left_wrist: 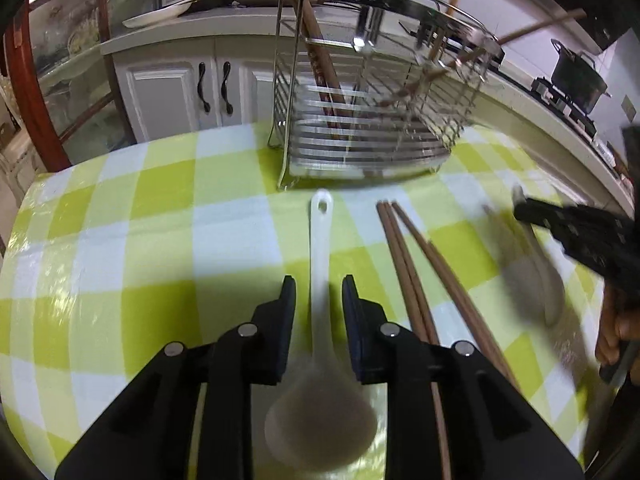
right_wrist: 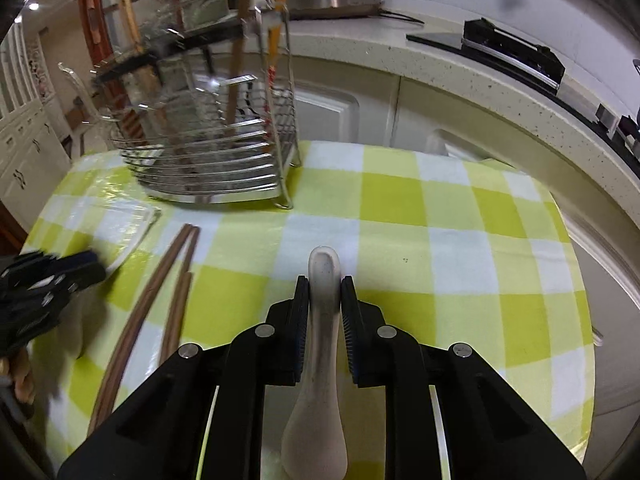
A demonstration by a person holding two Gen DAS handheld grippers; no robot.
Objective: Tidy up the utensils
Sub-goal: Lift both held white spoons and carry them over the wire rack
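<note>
While each gripper carries a spoon toward the wire utensil rack (left_wrist: 360, 120), the work is in the aim. The right gripper (right_wrist: 324, 280) is clamped on the handle of a grey ceramic spoon (right_wrist: 320, 360), bowl hanging toward the camera. The left gripper (left_wrist: 319, 284) has a white soup spoon (left_wrist: 320, 248) between its fingers, the gaps beside the handle leaving the hold uncertain. Loose chopsticks (left_wrist: 412, 276) lie on the checked tablecloth (left_wrist: 160, 240). Judging by the rack's narrow compartments, lower each spoon steeply, one at a time.
</note>
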